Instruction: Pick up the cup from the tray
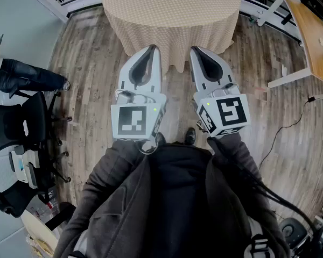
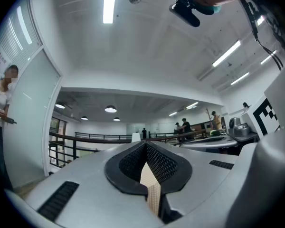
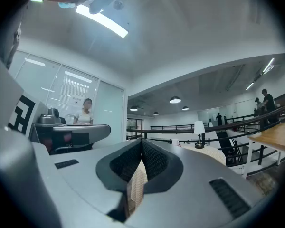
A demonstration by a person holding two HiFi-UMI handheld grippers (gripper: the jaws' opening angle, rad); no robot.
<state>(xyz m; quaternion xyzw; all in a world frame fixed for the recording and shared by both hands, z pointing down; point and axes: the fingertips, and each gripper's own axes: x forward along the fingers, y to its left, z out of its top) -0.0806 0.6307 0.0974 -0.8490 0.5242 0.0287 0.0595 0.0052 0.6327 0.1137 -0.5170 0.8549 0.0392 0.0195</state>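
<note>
my grey left claw [image 1: 151,48] and grey right claw [image 1: 196,50] are pinched shut, empty. i should near the round beige-checked cloth table [image 1: 172,15], then spread one claw's jaws wide.

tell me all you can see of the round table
The table is round and covered by a beige, finely checked cloth that drapes down its sides in soft folds. It stands on the plank floor, just ahead of the left claw and right claw, neither touching it.
</note>
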